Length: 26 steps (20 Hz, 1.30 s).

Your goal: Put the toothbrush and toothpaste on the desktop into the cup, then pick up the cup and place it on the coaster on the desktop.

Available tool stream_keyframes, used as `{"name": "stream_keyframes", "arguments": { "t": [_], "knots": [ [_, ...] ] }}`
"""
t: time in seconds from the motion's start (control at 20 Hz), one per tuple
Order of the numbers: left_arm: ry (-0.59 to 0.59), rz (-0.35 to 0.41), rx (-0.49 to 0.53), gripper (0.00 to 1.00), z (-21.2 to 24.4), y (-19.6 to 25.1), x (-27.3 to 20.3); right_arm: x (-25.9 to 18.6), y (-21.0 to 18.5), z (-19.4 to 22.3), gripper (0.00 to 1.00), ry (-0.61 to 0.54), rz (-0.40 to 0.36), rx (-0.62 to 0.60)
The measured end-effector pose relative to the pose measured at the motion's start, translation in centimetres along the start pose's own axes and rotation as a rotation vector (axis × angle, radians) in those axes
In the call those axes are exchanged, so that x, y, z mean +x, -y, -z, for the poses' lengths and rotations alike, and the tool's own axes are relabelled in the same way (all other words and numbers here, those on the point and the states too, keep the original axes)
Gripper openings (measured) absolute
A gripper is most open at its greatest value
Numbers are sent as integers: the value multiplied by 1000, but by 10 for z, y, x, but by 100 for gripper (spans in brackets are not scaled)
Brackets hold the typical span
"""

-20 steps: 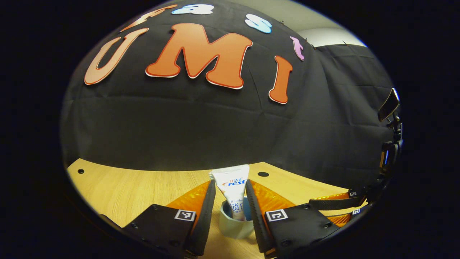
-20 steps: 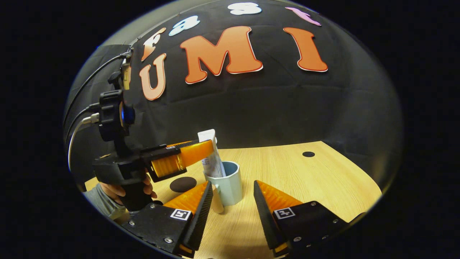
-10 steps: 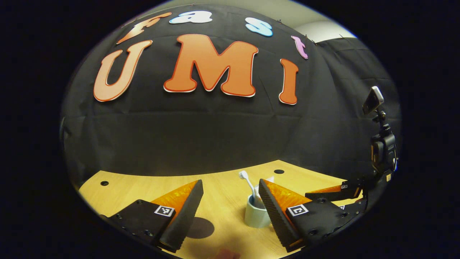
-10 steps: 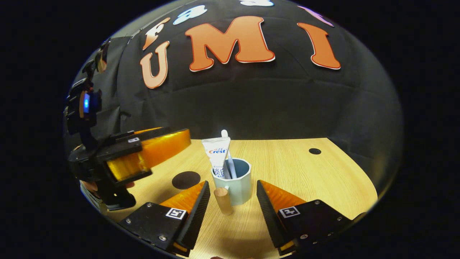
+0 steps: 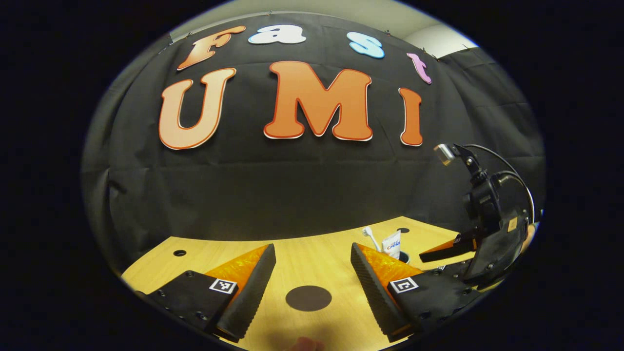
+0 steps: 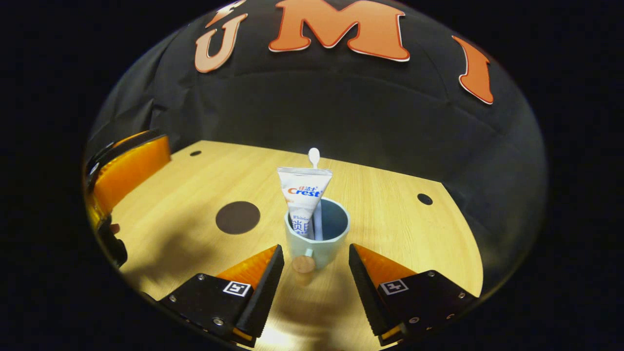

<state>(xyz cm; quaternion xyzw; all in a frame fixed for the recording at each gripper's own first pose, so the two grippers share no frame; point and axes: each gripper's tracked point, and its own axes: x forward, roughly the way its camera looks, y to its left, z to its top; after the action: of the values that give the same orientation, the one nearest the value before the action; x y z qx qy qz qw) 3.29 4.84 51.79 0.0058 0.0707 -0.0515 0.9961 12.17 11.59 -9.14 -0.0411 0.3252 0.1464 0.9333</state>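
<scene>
Standing in the cup (image 6: 317,236) (handle toward the camera), toothpaste (image 6: 303,197) and toothbrush (image 6: 314,157); right tool (image 6: 312,273) and left tool (image 5: 312,278) both spread, gripping nothing, coaster (image 5: 308,298) nearby.

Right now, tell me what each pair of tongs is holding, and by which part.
Nothing is held. The left tongs are open above the coaster. The right tongs are open, straddling the cup's handle without touching it.

Left gripper view: low over desktop (image 5: 302,253), facing wall, cup (image 5: 402,254) far right. Right gripper view: angled down, cup (image 6: 317,239) close. Shared: cup, coaster (image 6: 238,217).
</scene>
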Motion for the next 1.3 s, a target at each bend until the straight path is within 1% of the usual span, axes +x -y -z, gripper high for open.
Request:
{"name": "stream_keyframes", "arguments": {
  "t": [0.15,0.2,0.25,0.3,0.35,0.5,0.55,0.6,0.65,0.7,0.75,0.8,0.9,0.95,1.0,1.05,1.2,1.3],
  "knots": [
    [-27,-38,0,98,12,-21,-11,4,-3,2,82,-111,-29,-2],
    [-35,-49,-10,98,15,-26,-15,7,4,2,82,-136,1,-27],
    [-43,-57,-19,98,19,-31,-18,9,6,0,78,-152,20,-44],
    [-49,-72,-25,98,23,-37,-24,11,4,-2,80,-169,24,-48],
    [-53,-87,-29,98,27,-44,-29,14,2,0,83,-193,21,-44],
    [-64,-133,-27,98,35,-64,-44,27,-1,14,83,-292,1,-30],
    [-69,-142,-27,98,37,-68,-48,32,-3,18,78,-317,-4,-18],
    [-71,-150,-31,98,38,-72,-50,36,-7,24,77,-349,-28,4],
    [-80,-157,-34,98,41,-75,-52,40,-12,31,71,-376,-40,28],
    [-88,-159,-36,98,44,-77,-54,42,-12,35,68,-393,-47,38],
    [-95,-159,-37,98,47,-76,-55,42,-13,36,56,-398,-53,44],
    [-102,-158,-34,98,48,-75,-57,43,-14,38,54,-407,-64,49],
    [-114,-163,-21,98,52,-75,-60,43,-15,31,28,-411,-81,90],
    [-120,-164,-18,98,55,-74,-59,44,-14,30,22,-399,-83,94],
    [-129,-165,-20,98,56,-74,-59,44,-15,30,26,-394,-84,89],
    [-134,-161,-22,98,58,-73,-60,45,-15,29,24,-381,-86,86],
    [-137,-165,-22,98,59,-73,-61,46,-18,28,24,-375,-109,107],
    [-129,-168,-17,98,58,-73,-62,46,-16,27,24,-365,-107,93]
  ]
}}
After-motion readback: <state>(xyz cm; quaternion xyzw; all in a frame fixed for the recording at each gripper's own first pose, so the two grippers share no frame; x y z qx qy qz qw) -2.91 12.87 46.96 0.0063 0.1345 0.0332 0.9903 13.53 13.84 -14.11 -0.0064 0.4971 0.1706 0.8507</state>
